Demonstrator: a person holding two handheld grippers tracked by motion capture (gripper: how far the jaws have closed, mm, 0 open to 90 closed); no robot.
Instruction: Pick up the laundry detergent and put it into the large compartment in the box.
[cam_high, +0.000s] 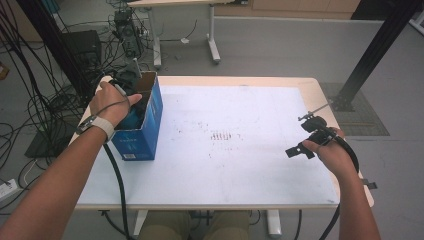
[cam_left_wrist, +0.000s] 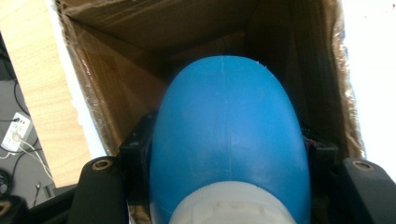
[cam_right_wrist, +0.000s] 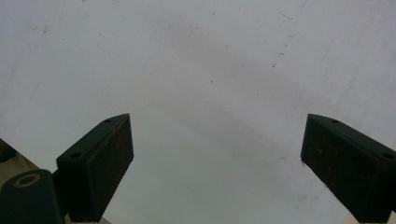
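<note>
Jaws of the left gripper (cam_left_wrist: 229, 186) are clamped on a blue bottle (cam_left_wrist: 229, 140) inside the box (cam_high: 150, 120); the right gripper (cam_right_wrist: 215, 158) is held spread above the table (cam_high: 240, 150).

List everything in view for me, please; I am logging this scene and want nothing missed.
Blue rounded object: one, blue with a pale end, clamped between the left gripper's jaws inside the box.
Cardboard box: one, blue outside, brown inside, at the table's left edge.
Table: one, white top with faint reddish marks.
Second table: one, pale, beyond.
Cables: many, black, on the floor at left.
Left gripper: one, black, in the box.
Right gripper: one, black, jaws wide apart above the table's right side.
</note>
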